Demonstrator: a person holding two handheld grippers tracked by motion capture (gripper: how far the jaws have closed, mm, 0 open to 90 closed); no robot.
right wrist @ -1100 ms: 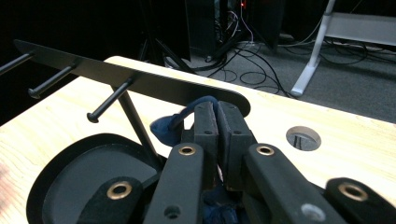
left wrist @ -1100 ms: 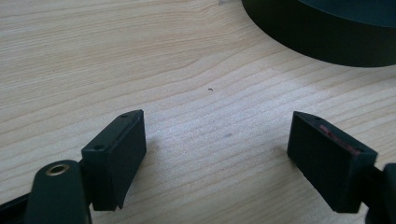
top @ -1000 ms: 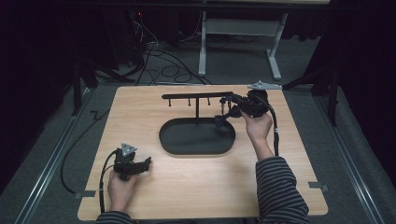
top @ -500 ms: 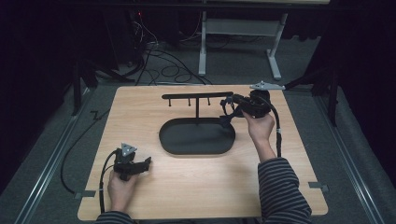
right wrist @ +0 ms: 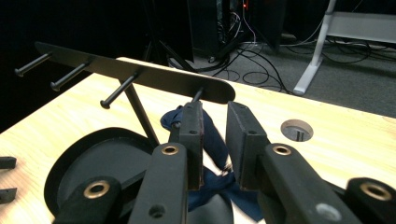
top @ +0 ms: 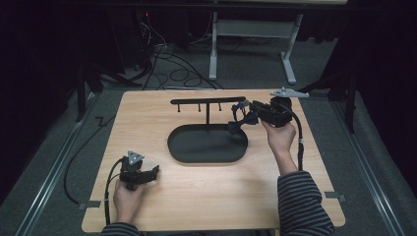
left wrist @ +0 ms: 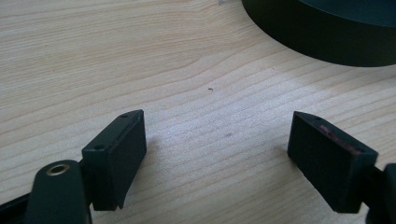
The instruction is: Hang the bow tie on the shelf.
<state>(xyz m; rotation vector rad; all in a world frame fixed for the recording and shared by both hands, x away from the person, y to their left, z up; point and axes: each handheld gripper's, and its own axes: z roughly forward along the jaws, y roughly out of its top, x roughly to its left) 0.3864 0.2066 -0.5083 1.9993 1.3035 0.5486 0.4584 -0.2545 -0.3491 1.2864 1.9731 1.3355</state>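
Note:
A black stand has an oval base (top: 206,145) and a raised bar with pegs (top: 206,101). A dark blue cloth piece (top: 234,127) hangs at the rightmost peg (right wrist: 198,94). My right gripper (top: 242,114) is at that bar end, and its jaws have just been opening. In the right gripper view, the blue cloth (right wrist: 215,140) lies in the gap of the right gripper (right wrist: 215,109) without being pressed. My left gripper (top: 147,173) rests at the table's front left. In its own view the left gripper (left wrist: 217,135) is open over bare wood, with the base (left wrist: 327,32) beyond.
The wooden table (top: 211,196) has a round cable hole (right wrist: 297,129) near its far right corner. Behind the table, cables (top: 167,59) lie on the floor beside a white desk frame (top: 251,29). Dark surroundings flank both sides.
The right gripper's jaws have parted slightly at the right end of the bar, and the hand has shifted a little. The left hand and gripper have stayed still.

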